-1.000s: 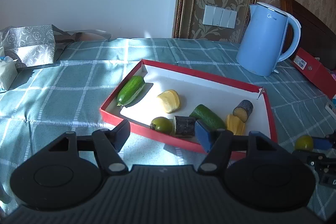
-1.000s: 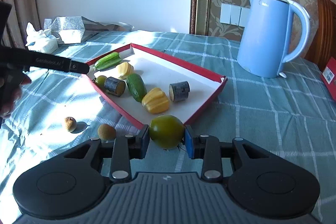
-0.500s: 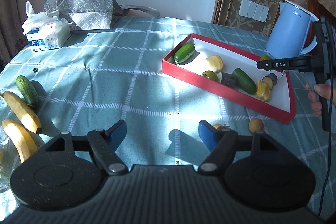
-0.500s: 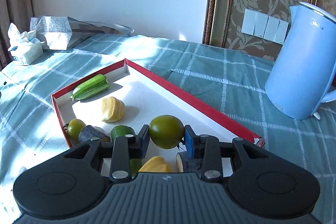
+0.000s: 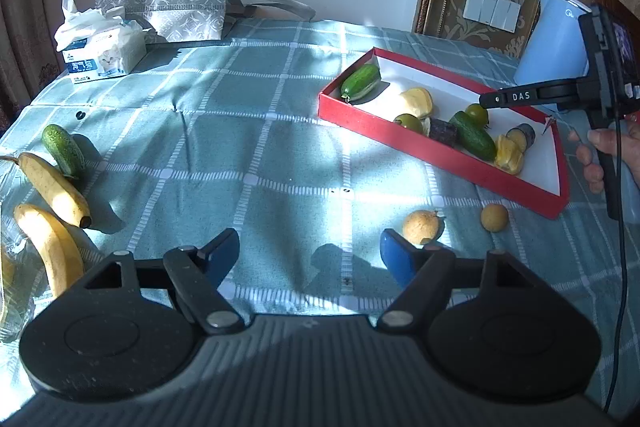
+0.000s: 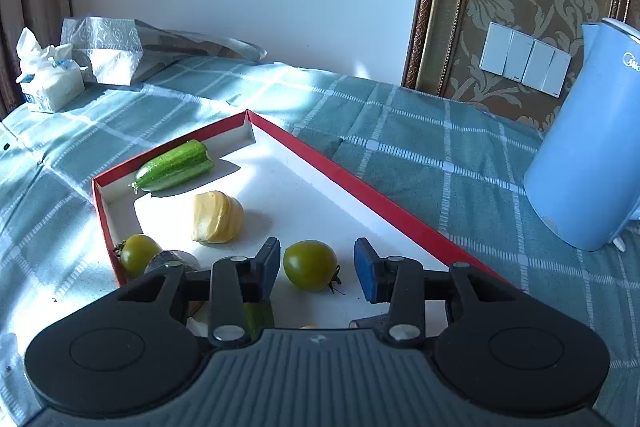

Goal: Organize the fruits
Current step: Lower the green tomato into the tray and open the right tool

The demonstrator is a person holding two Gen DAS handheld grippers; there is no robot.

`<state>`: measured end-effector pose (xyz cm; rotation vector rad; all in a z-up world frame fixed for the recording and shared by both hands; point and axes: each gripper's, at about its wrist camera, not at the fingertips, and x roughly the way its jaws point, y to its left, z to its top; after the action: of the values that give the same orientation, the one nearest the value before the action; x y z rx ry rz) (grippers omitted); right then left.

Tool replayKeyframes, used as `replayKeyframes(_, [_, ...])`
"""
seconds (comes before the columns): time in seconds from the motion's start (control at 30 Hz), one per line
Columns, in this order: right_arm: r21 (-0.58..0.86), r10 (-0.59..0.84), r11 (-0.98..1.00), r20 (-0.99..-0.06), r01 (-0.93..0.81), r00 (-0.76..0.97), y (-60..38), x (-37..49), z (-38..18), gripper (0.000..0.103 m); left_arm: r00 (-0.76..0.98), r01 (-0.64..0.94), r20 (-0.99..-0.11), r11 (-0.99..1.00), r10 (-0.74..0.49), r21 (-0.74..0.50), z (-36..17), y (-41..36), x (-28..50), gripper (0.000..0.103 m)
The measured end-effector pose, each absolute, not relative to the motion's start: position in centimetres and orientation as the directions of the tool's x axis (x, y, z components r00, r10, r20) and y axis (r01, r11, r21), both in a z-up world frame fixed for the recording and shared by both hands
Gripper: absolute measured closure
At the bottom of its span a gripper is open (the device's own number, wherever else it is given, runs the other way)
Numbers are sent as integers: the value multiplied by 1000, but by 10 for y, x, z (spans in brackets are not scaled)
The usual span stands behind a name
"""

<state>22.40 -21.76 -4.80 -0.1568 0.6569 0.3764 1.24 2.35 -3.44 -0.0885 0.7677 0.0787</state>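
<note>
Green tomato (image 6: 310, 265) loose in red tray (image 6: 372, 195); right gripper (image 6: 316, 267) agape, marked "DAS"; left gripper (image 5: 308, 254) agape, empty.

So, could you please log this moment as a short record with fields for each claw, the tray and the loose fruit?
right claw: open, its fingers on either side of a green tomato, not touching it
green tomato: resting on the floor of the red tray
left claw: open, empty, above the tablecloth
tray contents: cucumbers, tomatoes, yellow and dark pieces
outside tray: two small round brown fruits, two bananas, a cucumber
</note>
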Motion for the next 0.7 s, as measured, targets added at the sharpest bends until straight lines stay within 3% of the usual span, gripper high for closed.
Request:
replayKeyframes(0.2, [53,329,926,-596,-373,733,-259,138,-31,60,722,25,-690,999,-51,-48,-39,-4,32,25])
replayKeyframes(0.37, [14,288,934,-620,-356,730,-273,72,-47,60,704,116,-700,992,-119,-52,-46,-24,47,25])
replayKeyframes(0.7, [12,235,952,-673,-307,701,-275,22,-70,60,666,210,-724,976,-182,-53,-61,-40,72,25])
